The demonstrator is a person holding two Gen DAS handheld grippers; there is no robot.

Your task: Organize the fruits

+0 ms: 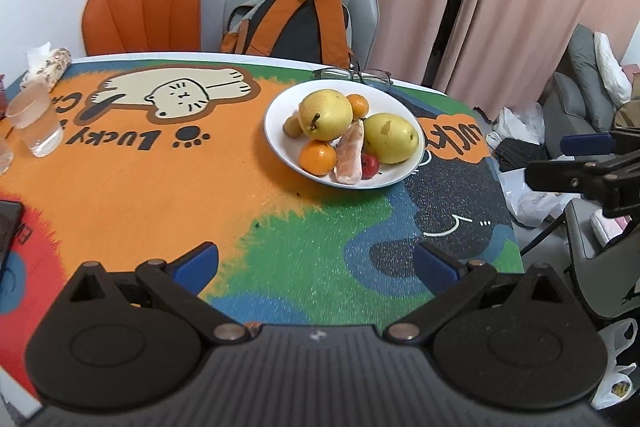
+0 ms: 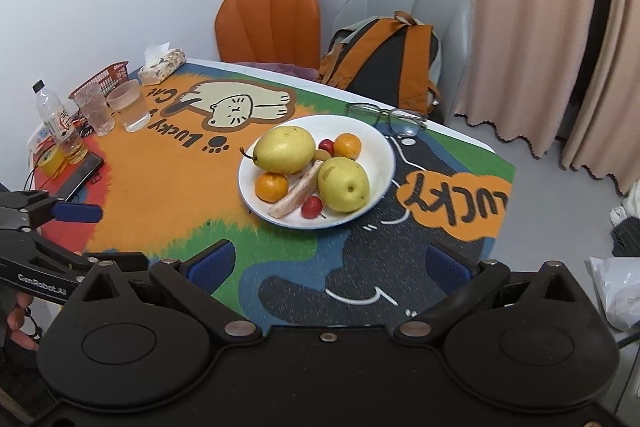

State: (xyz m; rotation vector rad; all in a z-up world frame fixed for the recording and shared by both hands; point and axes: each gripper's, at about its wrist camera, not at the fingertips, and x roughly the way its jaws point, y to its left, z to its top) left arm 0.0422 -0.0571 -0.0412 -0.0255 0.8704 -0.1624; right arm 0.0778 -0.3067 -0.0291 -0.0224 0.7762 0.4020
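Note:
A white plate (image 1: 280, 107) (image 2: 376, 143) on the colourful table mat holds two yellow pears (image 1: 325, 114) (image 2: 285, 149), two oranges (image 1: 317, 157) (image 2: 271, 186), a peeled citrus wedge (image 1: 350, 155) (image 2: 298, 193), small red fruits (image 1: 370, 165) (image 2: 312, 207) and a small greenish fruit (image 1: 293, 126). My left gripper (image 1: 316, 265) hovers open over the mat, well short of the plate, with nothing between its blue pads. My right gripper (image 2: 330, 265) is also open and holds nothing, near the table's front edge.
Eyeglasses (image 2: 386, 117) lie just behind the plate. Plastic cups (image 2: 128, 105), a bottle (image 2: 60, 127), a red basket (image 2: 106, 77), a tissue pack (image 2: 162, 65) and a phone (image 2: 82, 175) crowd the left side. An orange chair (image 2: 272, 19) and a grey chair with a backpack (image 2: 384, 63) stand behind.

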